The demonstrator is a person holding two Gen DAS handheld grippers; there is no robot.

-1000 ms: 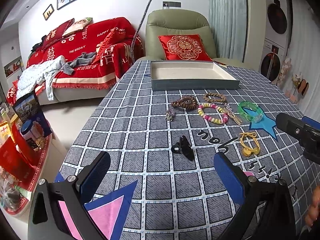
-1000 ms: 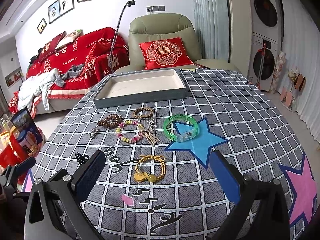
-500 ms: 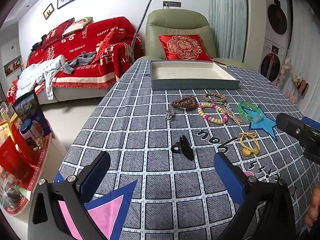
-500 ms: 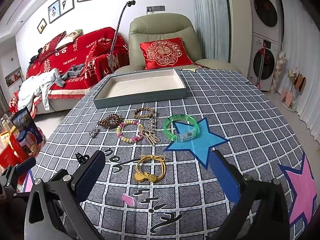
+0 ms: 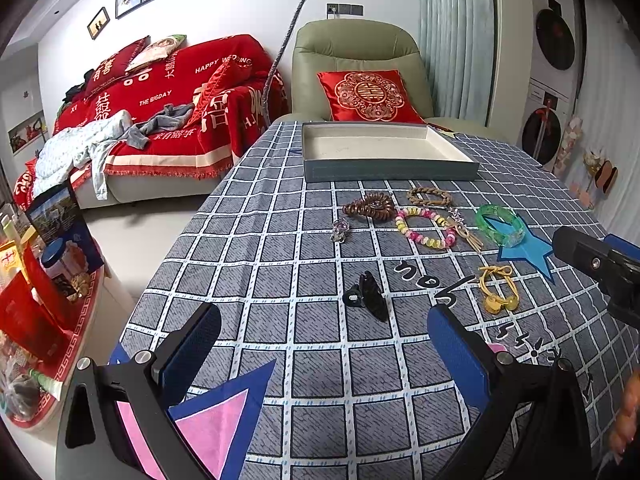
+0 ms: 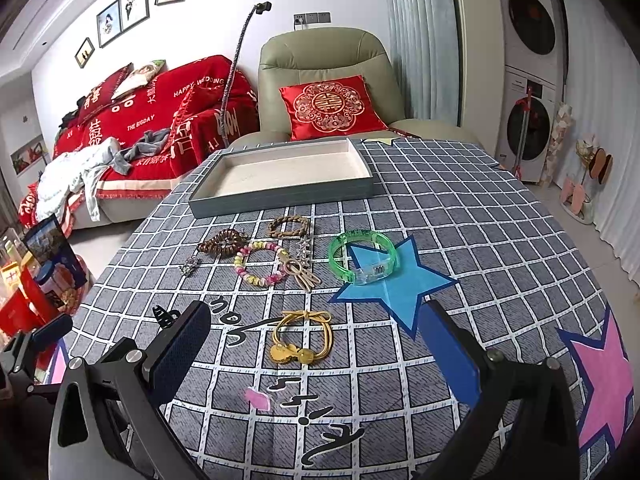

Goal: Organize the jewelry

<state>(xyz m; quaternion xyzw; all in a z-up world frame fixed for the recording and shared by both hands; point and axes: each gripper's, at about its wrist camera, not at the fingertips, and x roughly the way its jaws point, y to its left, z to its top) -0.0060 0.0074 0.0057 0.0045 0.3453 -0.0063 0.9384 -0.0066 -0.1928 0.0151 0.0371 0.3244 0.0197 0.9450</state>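
Observation:
A shallow grey tray [image 5: 390, 170] [image 6: 280, 196] with a cream lining stands empty at the far side of the table. Before it lie a brown bead bracelet [image 5: 370, 206] [image 6: 222, 242], a braided bracelet [image 5: 430, 197] [image 6: 289, 227], a pastel bead bracelet [image 5: 424, 227] [image 6: 260, 263], a green bangle [image 5: 500, 225] [image 6: 363, 261], a gold hair tie [image 5: 496, 290] [image 6: 303, 338] and a black hair clip [image 5: 368, 296] [image 6: 164, 314]. My left gripper [image 5: 324, 346] is open, just short of the black clip. My right gripper [image 6: 314, 350] is open, with the gold tie between and just beyond its fingertips.
A grid-patterned grey cloth [image 6: 460, 216] with star patches covers the table. A small silver charm [image 5: 339, 229] and a gold hairpin [image 6: 302, 272] lie among the bracelets. A green armchair [image 6: 328, 80] and red sofa [image 5: 168, 100] stand behind; washers [image 6: 528, 80] at right.

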